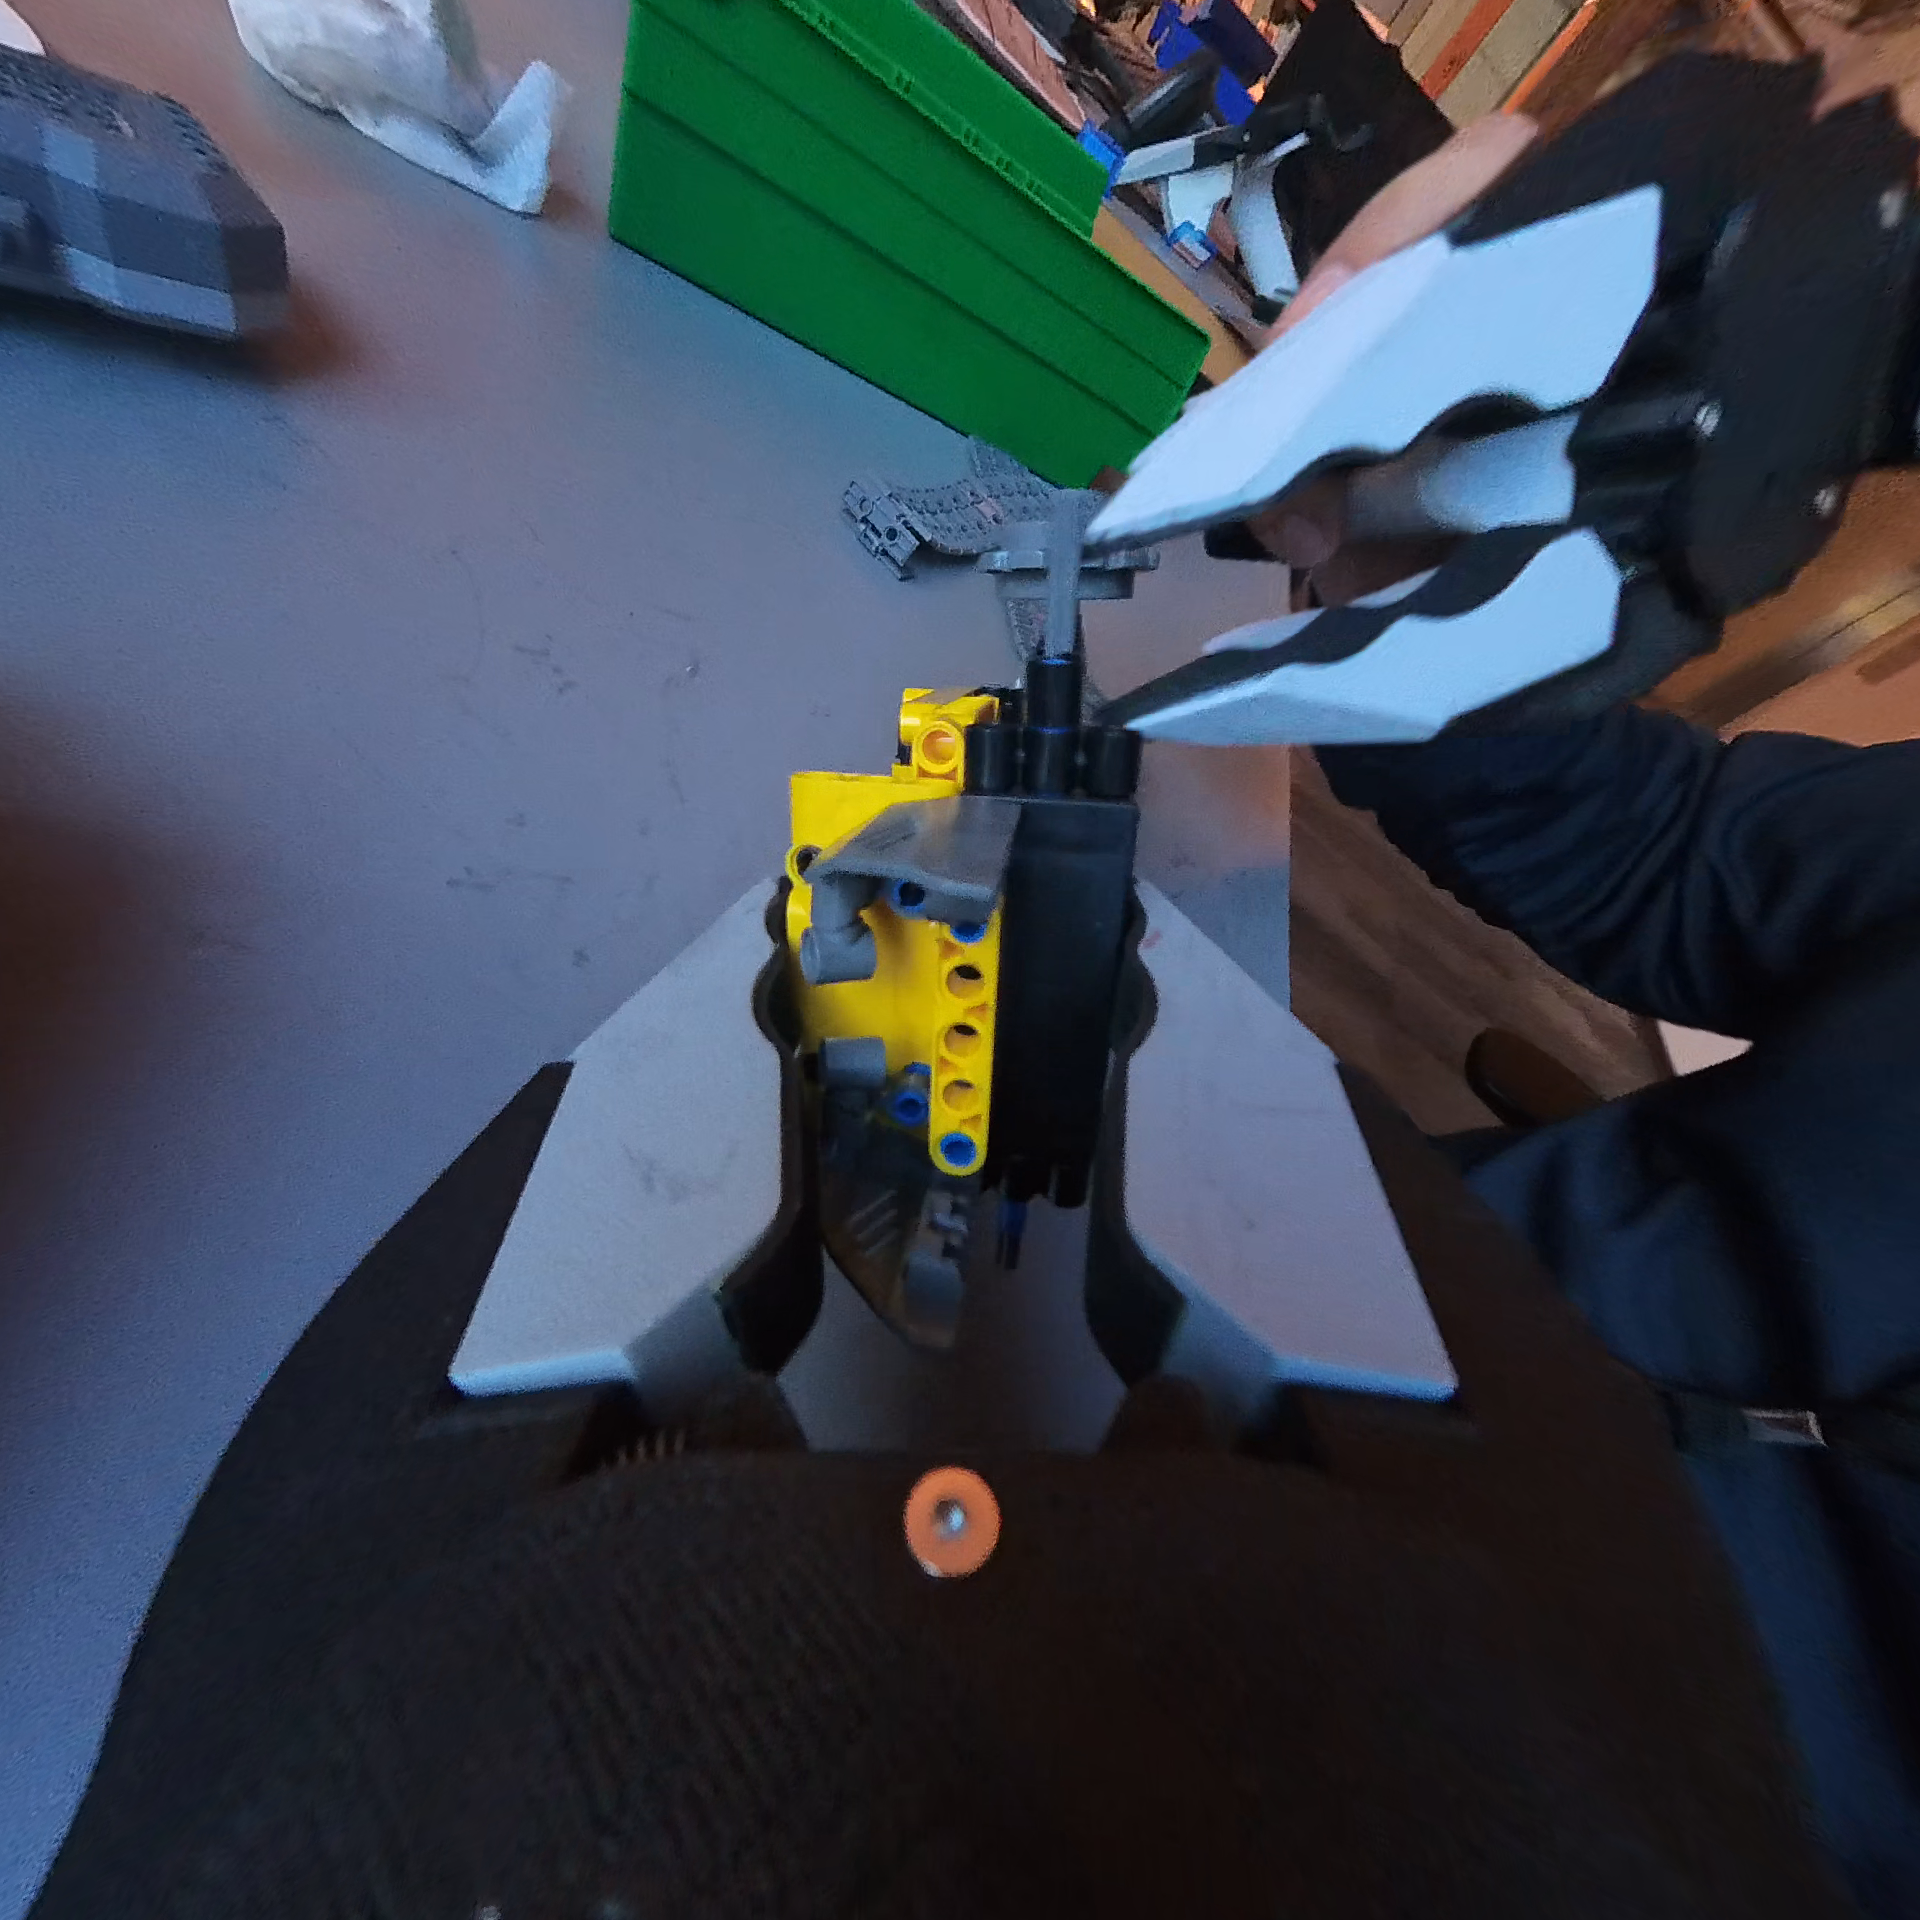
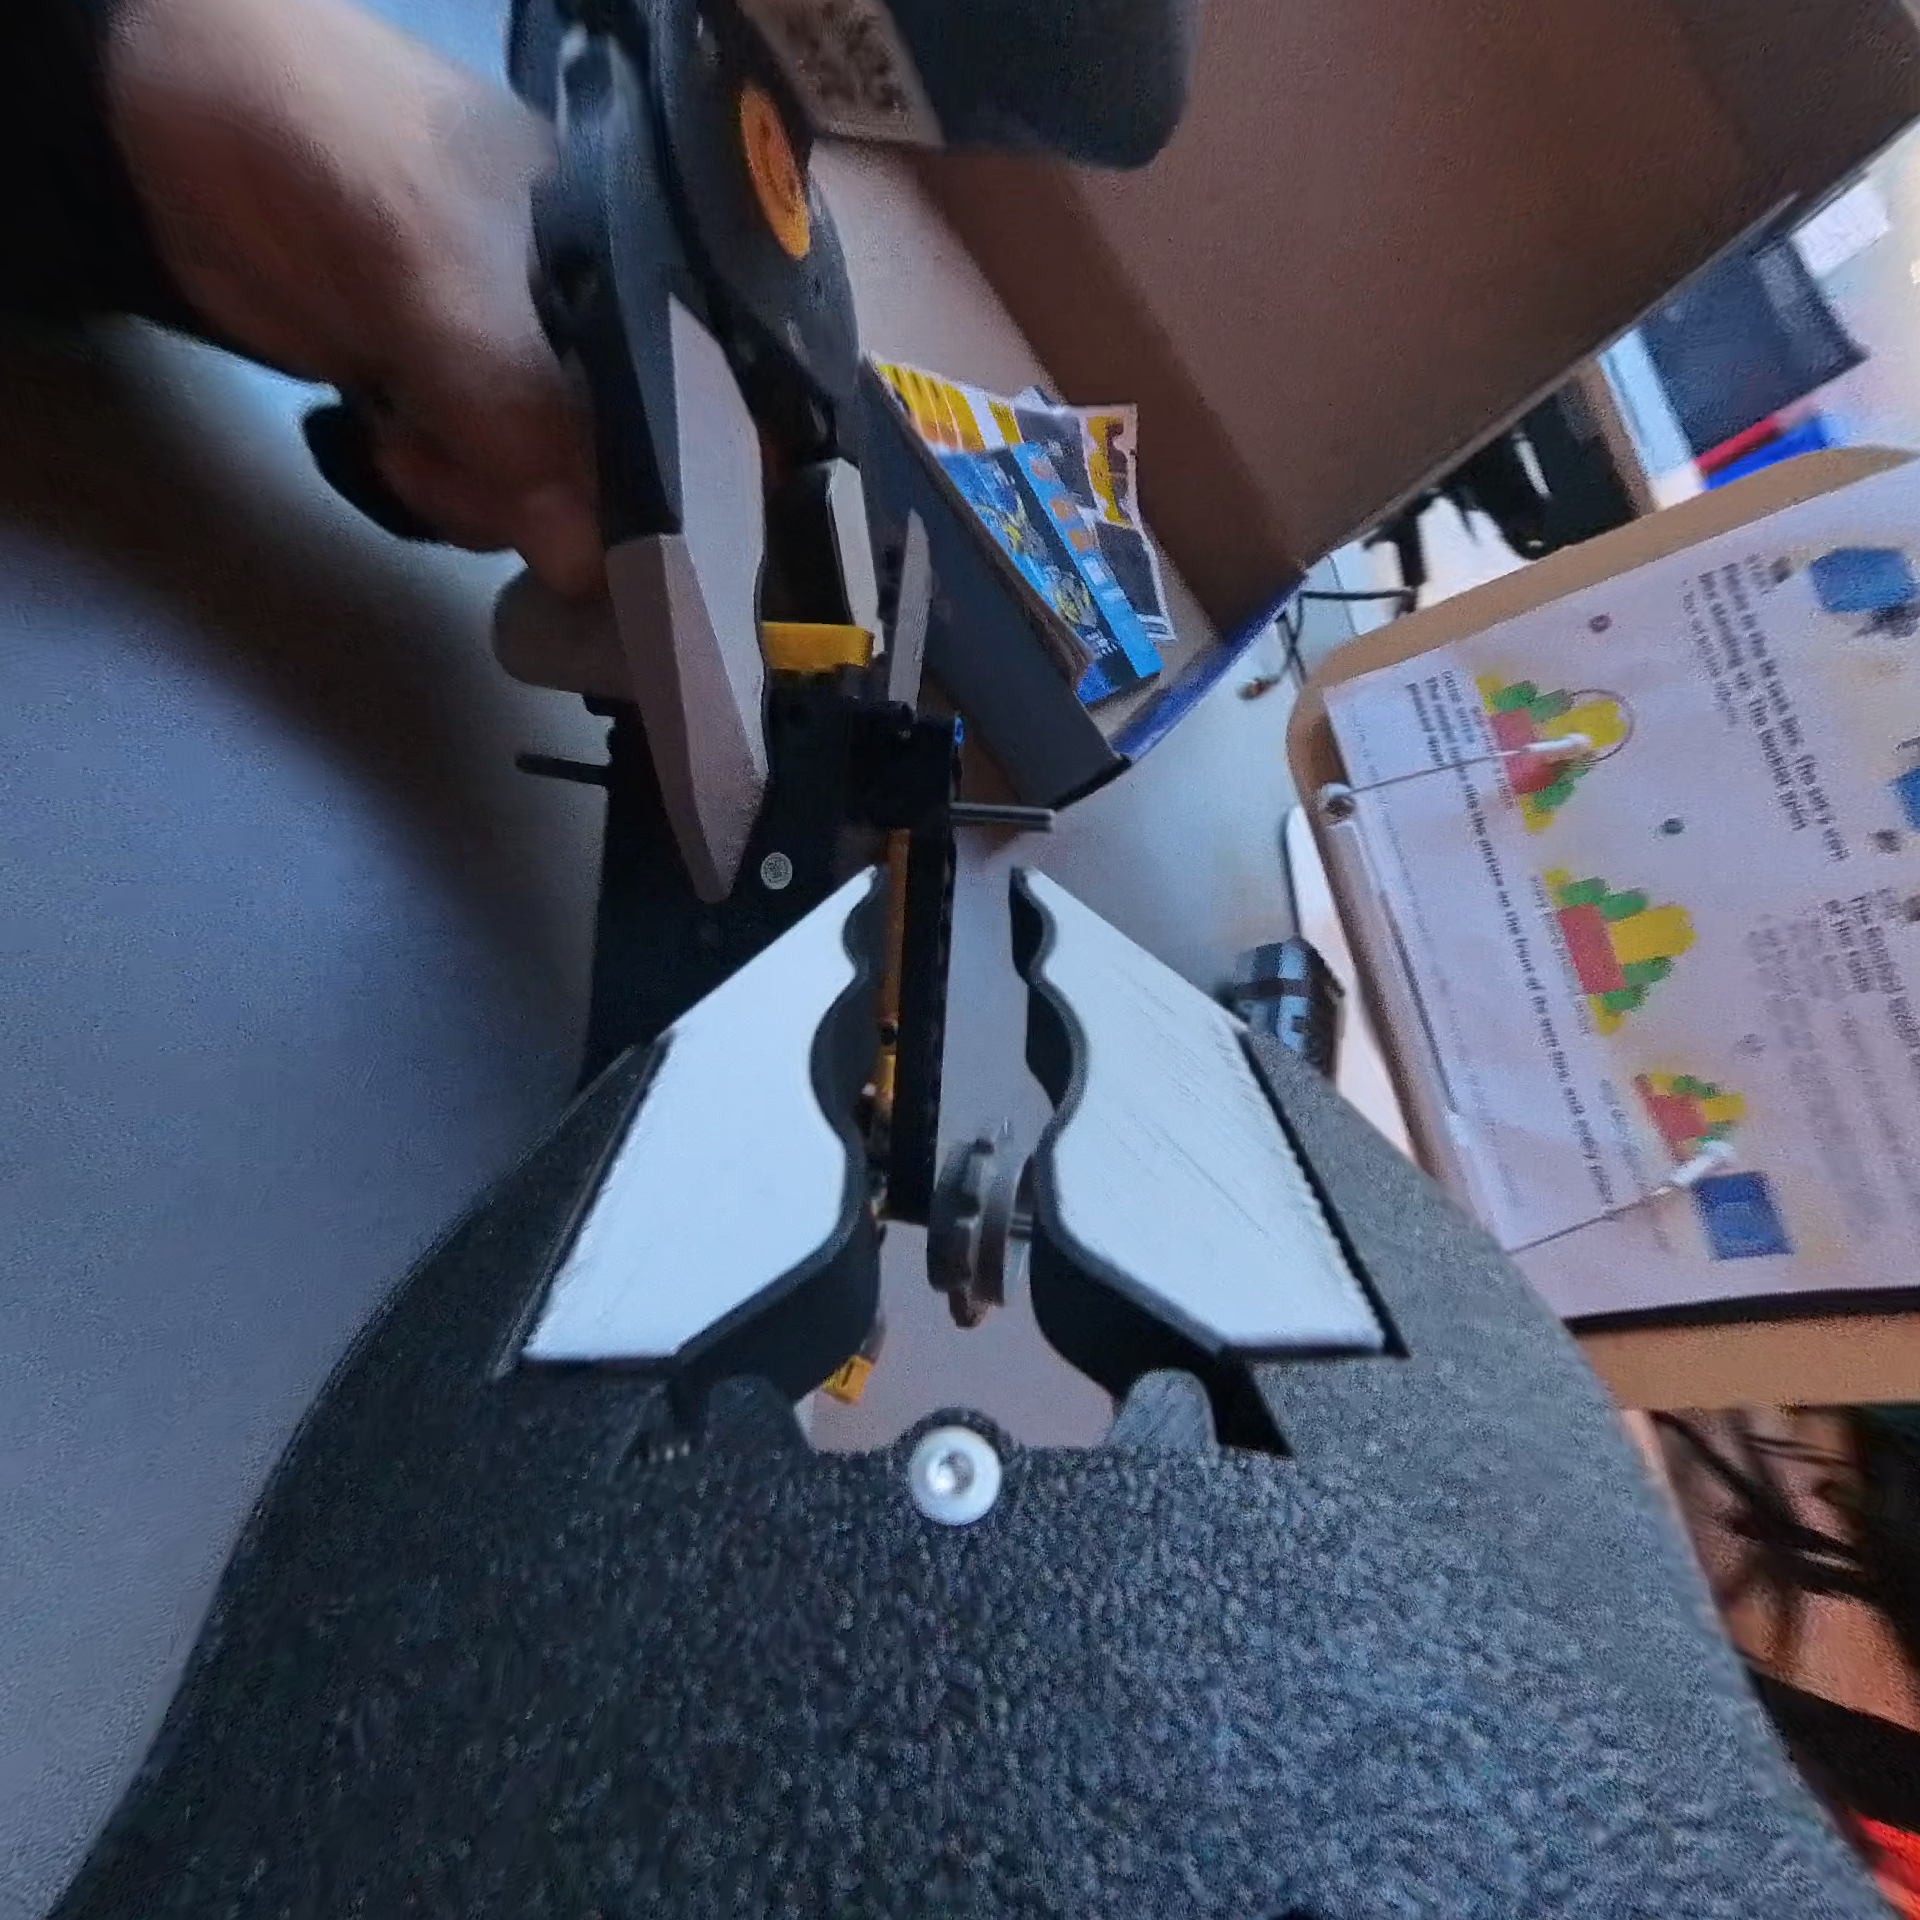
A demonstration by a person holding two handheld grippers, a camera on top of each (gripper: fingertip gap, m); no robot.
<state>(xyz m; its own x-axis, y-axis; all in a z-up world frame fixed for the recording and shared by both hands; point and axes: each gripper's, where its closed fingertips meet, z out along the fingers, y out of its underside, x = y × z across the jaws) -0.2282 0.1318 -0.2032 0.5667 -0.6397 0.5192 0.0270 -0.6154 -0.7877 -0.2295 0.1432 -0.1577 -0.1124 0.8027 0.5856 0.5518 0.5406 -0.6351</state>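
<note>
My left gripper [image 1: 956,894] is shut on a yellow, black and grey toy-brick assembly [image 1: 935,997] and holds it above the grey table [image 1: 416,675]. A grey axle with a gear [image 1: 1060,613] sticks out of the assembly's black far end. My right gripper [image 1: 1096,623] comes in from the right, its fingers narrowly apart and closed on that axle end. In the right wrist view the gear [image 2: 971,1226] and a black beam [image 2: 920,1039] sit between my right gripper's [image 2: 948,878] fingers. The left gripper [image 2: 810,779] shows beyond, held by a hand [image 2: 364,364].
A green box [image 1: 883,208] stands at the back of the table, with grey track links [image 1: 925,520] in front. A white crumpled bag [image 1: 416,94] and a dark object [image 1: 114,208] lie far left. A picture booklet [image 2: 1060,520] and an instruction sheet on a board [image 2: 1610,883] are right. Some 5 centimeters of space lies between my two pairs of fingers.
</note>
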